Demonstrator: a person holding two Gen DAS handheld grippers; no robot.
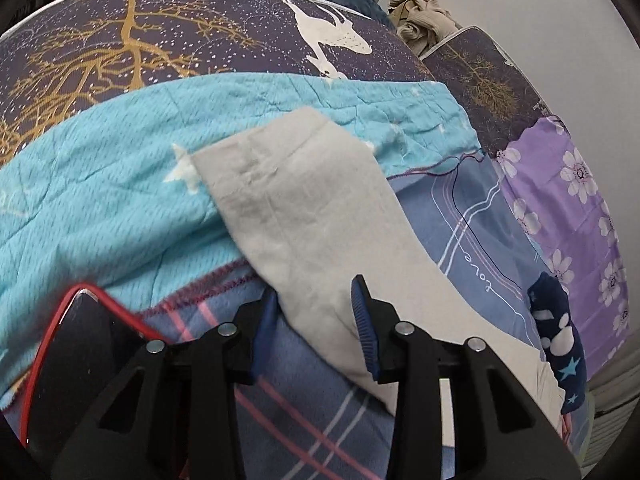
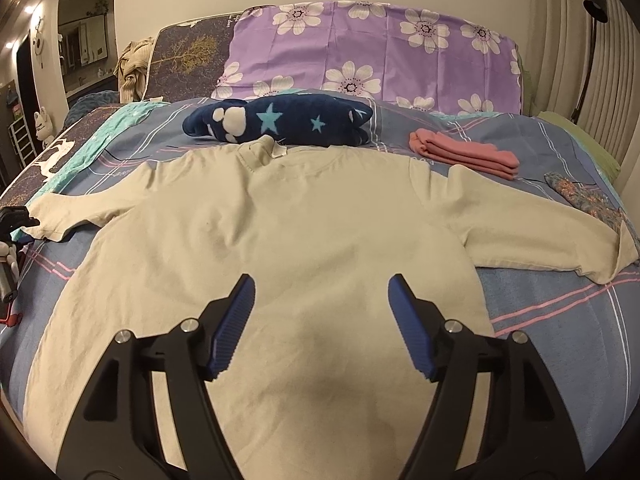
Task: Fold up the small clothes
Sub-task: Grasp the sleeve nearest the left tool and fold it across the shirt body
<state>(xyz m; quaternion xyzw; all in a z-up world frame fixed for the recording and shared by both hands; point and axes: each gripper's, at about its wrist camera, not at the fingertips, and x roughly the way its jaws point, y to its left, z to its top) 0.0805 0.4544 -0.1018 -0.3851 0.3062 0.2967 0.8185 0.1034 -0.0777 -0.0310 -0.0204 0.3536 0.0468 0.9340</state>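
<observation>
left wrist view: left gripper straddles the cream shirt's sleeve.

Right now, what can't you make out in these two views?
- Left gripper grip: left wrist view, jaws straddle the beige shirt's sleeve; motion blur hides whether the pads press it.
- Shirt hem: right wrist view, hidden behind the right gripper and the bottom edge.
- Red-edged dark object: left wrist view, cut off by the gripper body; unidentifiable.

A shirt lies spread on the bed, a plush toy and pillow behind it.
</observation>
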